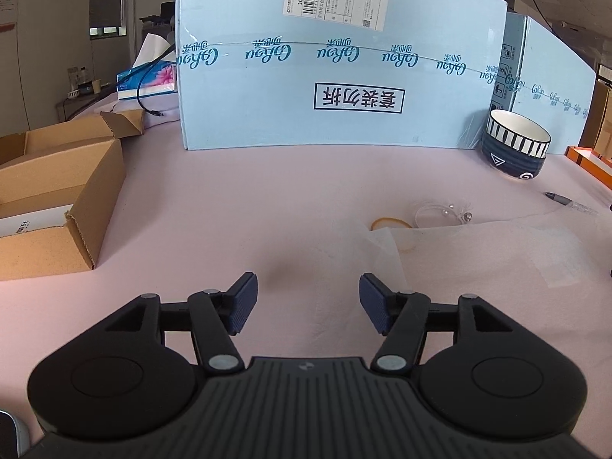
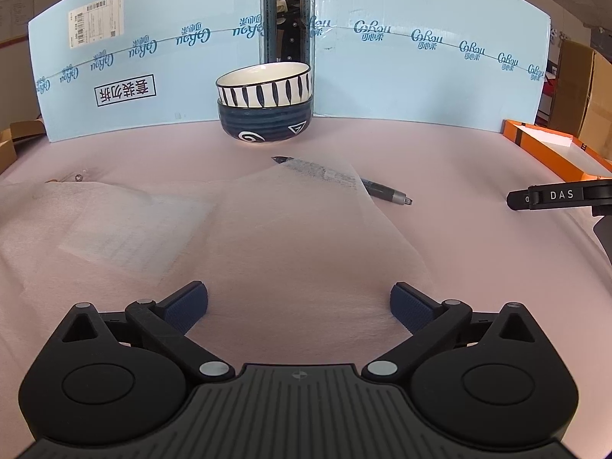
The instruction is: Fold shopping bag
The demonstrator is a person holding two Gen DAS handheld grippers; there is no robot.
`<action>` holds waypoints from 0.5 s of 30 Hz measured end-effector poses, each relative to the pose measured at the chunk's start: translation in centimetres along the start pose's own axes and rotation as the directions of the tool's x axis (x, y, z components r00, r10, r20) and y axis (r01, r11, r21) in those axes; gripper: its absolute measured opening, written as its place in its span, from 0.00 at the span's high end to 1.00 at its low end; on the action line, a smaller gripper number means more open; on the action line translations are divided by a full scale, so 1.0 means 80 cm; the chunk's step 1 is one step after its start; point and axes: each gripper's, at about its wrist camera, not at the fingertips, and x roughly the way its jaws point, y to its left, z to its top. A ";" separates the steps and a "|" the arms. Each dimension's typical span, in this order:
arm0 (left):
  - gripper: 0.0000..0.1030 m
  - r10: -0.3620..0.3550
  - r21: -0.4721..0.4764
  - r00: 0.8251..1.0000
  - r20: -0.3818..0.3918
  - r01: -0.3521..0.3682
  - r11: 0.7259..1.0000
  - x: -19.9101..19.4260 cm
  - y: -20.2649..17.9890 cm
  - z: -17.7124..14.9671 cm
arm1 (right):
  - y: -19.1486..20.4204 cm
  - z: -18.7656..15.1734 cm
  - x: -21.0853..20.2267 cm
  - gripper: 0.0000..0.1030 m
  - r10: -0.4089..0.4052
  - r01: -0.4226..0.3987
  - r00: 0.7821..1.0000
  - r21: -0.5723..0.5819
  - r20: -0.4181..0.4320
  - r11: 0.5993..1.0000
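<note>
A thin, translucent white shopping bag (image 2: 290, 229) lies flat on the pink table cover, with one corner folded up over a pen. In the left wrist view the same bag (image 1: 478, 252) spreads to the right of my left gripper (image 1: 308, 294), which is open with nothing between its blue pads; its right pad stands at the bag's near left edge. My right gripper (image 2: 298, 306) is wide open just above the bag's near part, and no fabric is pinched between its pads.
Two stacked bowls (image 2: 264, 103) stand at the back before tall light-blue cartons (image 1: 344, 57). A pen (image 2: 386, 191) lies partly under the bag. An open cardboard box (image 1: 49, 199) sits left, an orange tray (image 2: 554, 145) right, a rubber band (image 1: 390, 223) and small clear bits near the bag.
</note>
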 end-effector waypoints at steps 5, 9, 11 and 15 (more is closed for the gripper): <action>0.44 -0.051 0.003 0.999 0.017 0.051 0.999 -0.006 -0.009 0.008 | -0.001 -0.001 0.000 0.00 0.001 -0.001 1.000 0.002 0.004 1.000; 0.39 -0.104 0.027 0.994 0.036 0.103 0.994 -0.024 -0.021 0.006 | -0.001 -0.002 0.001 0.00 0.001 -0.001 1.000 0.002 0.005 1.000; 0.38 -0.116 0.054 0.993 0.024 0.114 0.992 -0.024 -0.029 0.004 | -0.001 -0.002 0.001 0.00 0.001 -0.001 1.000 0.002 0.006 1.000; 0.39 -0.112 0.066 0.994 0.002 0.111 0.992 -0.011 -0.037 0.000 | -0.003 0.000 0.001 0.00 0.004 -0.004 1.000 0.000 0.004 1.000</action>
